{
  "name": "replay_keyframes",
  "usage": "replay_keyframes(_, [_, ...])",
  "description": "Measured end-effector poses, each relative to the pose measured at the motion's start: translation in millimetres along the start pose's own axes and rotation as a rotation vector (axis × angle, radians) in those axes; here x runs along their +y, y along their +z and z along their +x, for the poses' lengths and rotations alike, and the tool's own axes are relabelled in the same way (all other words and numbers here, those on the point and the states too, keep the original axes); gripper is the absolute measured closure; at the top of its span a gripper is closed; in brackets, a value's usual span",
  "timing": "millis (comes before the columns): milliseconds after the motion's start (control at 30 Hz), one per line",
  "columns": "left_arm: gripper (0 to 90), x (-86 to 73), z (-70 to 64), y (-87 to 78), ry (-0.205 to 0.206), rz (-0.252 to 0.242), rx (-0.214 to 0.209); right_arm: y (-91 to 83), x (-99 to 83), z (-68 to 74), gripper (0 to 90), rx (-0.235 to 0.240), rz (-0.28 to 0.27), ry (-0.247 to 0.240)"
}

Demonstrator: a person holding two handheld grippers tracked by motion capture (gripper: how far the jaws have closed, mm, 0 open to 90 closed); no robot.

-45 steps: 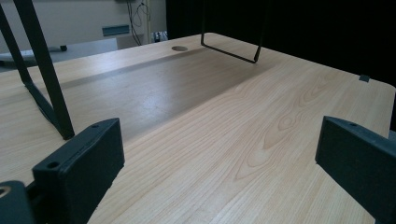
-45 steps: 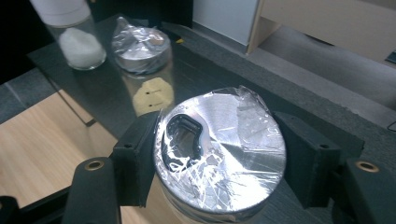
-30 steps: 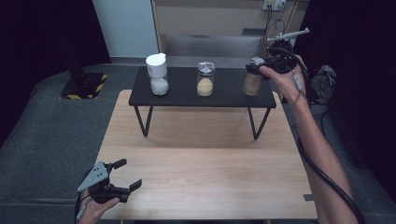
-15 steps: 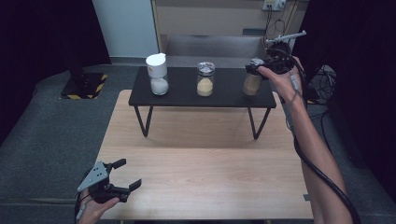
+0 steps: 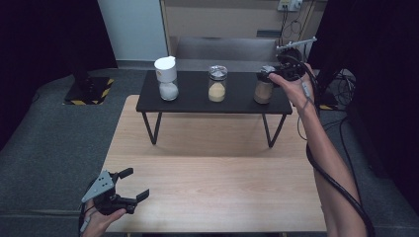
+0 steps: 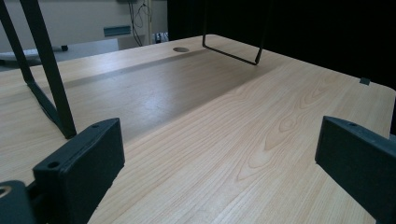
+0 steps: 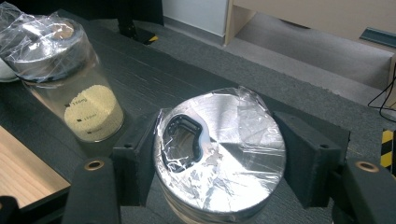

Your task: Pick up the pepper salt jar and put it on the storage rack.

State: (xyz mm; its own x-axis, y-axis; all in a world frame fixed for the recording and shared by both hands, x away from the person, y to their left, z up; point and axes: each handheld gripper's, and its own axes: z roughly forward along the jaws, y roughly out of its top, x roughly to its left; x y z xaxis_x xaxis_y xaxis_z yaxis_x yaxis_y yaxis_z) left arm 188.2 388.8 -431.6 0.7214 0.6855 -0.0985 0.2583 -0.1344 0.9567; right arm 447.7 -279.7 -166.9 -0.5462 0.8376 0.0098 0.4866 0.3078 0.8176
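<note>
Three jars stand on a low black table [image 5: 237, 101]. The left jar [image 5: 168, 81] has a white cap and white powder, the middle jar [image 5: 217, 86] holds yellow grains, and the right jar [image 5: 263, 91] holds brown contents. My right gripper [image 5: 267, 74] is at the right jar's top. In the right gripper view its jaws press both sides of the film-wrapped silver lid [image 7: 224, 140], with the middle jar [image 7: 70, 84] beside it. My left gripper [image 5: 137, 182] stands open just above the wooden table's front left, nothing between its jaws [image 6: 219, 172].
The black table stands on thin metal legs [image 6: 46, 79] at the far half of the wooden table [image 5: 212, 177]. Grey floor surrounds the table, with a cabinet and cables behind. A cable trails along the person's right forearm [image 5: 321, 143].
The right gripper has barely shifted at the right jar's lid. The left gripper has stayed still and open.
</note>
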Motion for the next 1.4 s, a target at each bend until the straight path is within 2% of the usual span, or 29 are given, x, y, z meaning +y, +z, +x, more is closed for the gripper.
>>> replay_keyframes(467, [0.2, 0.0, 0.0, -0.2, 0.000, 0.001, 0.002, 4.2, -2.2, -1.4, 35.0, 0.005, 0.007, 0.002])
replay_keyframes(900, [0.2, -0.3, 0.0, -0.6, 0.000, -0.003, 0.002, 5.1, -9.4, -6.2, 34.6, 0.016, -0.016, 0.017])
replay_keyframes(933, [0.2, -0.3, 0.0, -0.6, 0.000, -0.003, 0.002, 5.3, -10.7, -6.6, 33.0, 0.019, -0.021, 0.016])
replay_keyframes(1067, [0.2, -0.2, -0.2, -0.7, 0.000, -0.004, 0.001, 3.7, -17.4, -9.9, 15.7, 0.026, -0.066, 0.039])
replay_keyframes(1167, [0.2, -0.4, 0.0, -0.9, -0.001, -0.005, 0.002, -1.0, -21.4, -6.5, 10.6, 0.004, -0.108, 0.020])
replay_keyframes(1267, [0.2, -0.5, 0.1, -1.4, -0.003, -0.007, 0.003, -7.5, -21.8, -8.6, 7.7, 0.020, -0.137, 0.039])
replay_keyframes(1400, [0.2, -0.5, 0.0, -1.5, -0.003, -0.009, 0.004, -20.1, -20.9, -4.7, 7.4, 0.023, -0.173, 0.019])
